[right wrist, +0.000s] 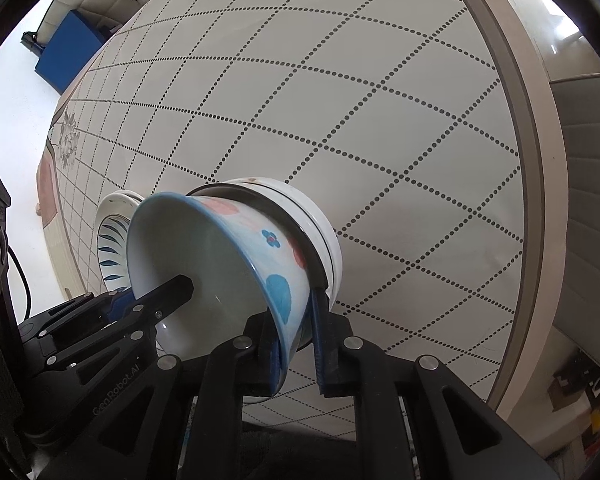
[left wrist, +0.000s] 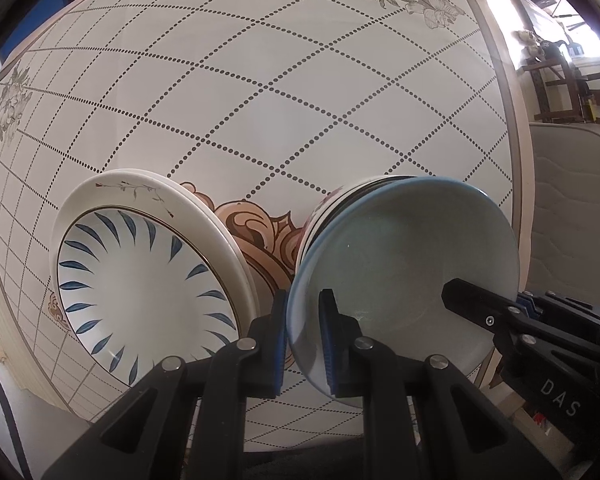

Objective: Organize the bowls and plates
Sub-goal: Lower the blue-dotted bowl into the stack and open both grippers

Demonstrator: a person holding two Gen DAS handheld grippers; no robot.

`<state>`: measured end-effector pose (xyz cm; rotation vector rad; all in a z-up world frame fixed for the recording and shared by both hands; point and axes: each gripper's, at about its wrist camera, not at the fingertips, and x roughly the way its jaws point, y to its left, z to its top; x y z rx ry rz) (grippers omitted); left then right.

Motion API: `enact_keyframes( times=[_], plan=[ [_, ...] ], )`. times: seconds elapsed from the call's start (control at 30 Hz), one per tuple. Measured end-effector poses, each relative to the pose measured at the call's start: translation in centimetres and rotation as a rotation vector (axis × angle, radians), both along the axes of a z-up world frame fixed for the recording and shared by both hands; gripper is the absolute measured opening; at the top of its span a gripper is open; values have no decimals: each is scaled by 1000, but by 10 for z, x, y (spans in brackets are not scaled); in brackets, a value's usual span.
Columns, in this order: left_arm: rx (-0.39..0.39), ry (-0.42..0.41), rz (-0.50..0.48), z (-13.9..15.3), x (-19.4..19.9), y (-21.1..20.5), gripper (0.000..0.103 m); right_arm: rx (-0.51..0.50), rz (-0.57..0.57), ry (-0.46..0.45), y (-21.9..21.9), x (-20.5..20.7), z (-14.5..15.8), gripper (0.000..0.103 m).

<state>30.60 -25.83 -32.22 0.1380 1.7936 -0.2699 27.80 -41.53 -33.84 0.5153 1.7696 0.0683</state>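
A pale blue bowl (left wrist: 400, 264) with pink and blue spots (right wrist: 260, 252) lies tilted on a stack of white bowls (right wrist: 320, 232). My left gripper (left wrist: 302, 300) is shut on its near rim, one pad inside and one outside. In the right wrist view, one of its fingers (right wrist: 172, 292) reaches into the bowl. My right gripper (right wrist: 298, 320) straddles the opposite rim. Its left pad lies against the wall and a thin gap shows at the right pad. One of its fingers (left wrist: 472, 304) shows inside the bowl in the left wrist view. A stack of plates (left wrist: 140, 280), the top one with blue leaf marks, sits left of the bowls.
Everything stands on a round table (left wrist: 300, 100) with a dotted diamond cloth and flower prints. Its rim (right wrist: 532, 184) curves close on the right, with a padded chair (left wrist: 572, 200) beyond it. A blue box (right wrist: 64, 52) stands on the floor far left.
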Motion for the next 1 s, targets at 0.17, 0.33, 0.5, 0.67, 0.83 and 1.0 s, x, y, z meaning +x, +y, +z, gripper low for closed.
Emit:
enact_keyframes(
  times=[0.17,0.33,0.5,0.67,0.83,1.0],
  plan=[
    [5,-6,-5,1,-8,-1,13,-10,22,-1,2,-1,4,15],
    [2,-4,-6,2,-7,-6,13,-12,21,7,-2,-4,6,16],
    [12,-13,-4,4,-7,-8,13,12,2,13,-6,-8,2,11],
    [23,-23,-4,5,-8,-9,13,20,-12,8,-9,-10,2,10],
    [31,-28,4,6,-10,-13,13,28,-20,4,-11,-10,0,9],
    [36,-48,26,11,-11,-11,14,21,-1,-7,-10,-10,3,9]
  ],
)
